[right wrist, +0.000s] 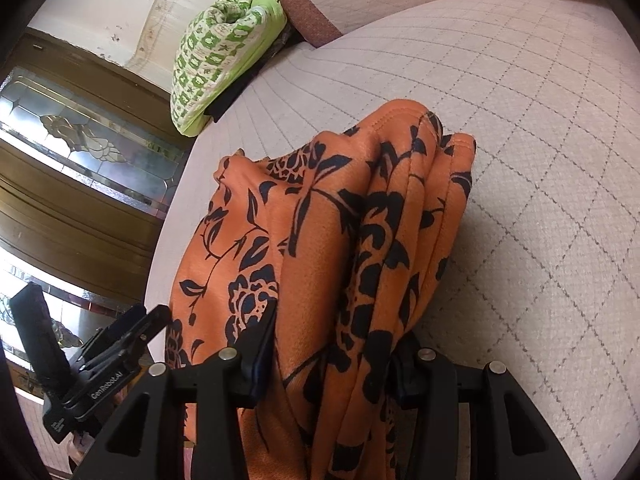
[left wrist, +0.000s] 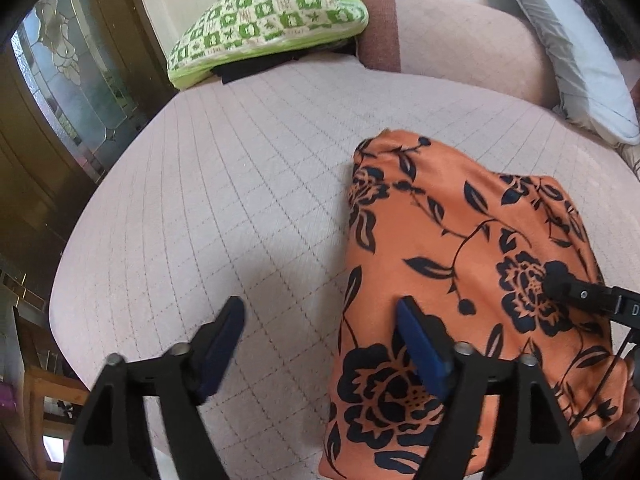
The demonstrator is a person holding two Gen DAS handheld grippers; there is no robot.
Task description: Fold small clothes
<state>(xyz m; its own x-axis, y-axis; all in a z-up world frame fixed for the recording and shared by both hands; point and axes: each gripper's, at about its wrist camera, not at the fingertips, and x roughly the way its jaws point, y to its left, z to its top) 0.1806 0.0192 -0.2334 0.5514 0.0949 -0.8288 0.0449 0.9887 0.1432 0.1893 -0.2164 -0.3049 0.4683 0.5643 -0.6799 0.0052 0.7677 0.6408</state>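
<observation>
An orange garment with a black flower print lies folded in layers on the pale quilted bed. My left gripper is open and empty, its right finger over the garment's left edge, its left finger over bare quilt. My right gripper is shut on the bunched folds of the garment, which fill the gap between its fingers. The right gripper also shows in the left wrist view, resting on the garment's right side. The left gripper shows at the lower left of the right wrist view.
A green and white patterned pillow lies on dark folded cloth at the far end of the bed. A grey pillow leans at the far right. The padded headboard runs behind. A wooden door with leaded glass stands left of the bed.
</observation>
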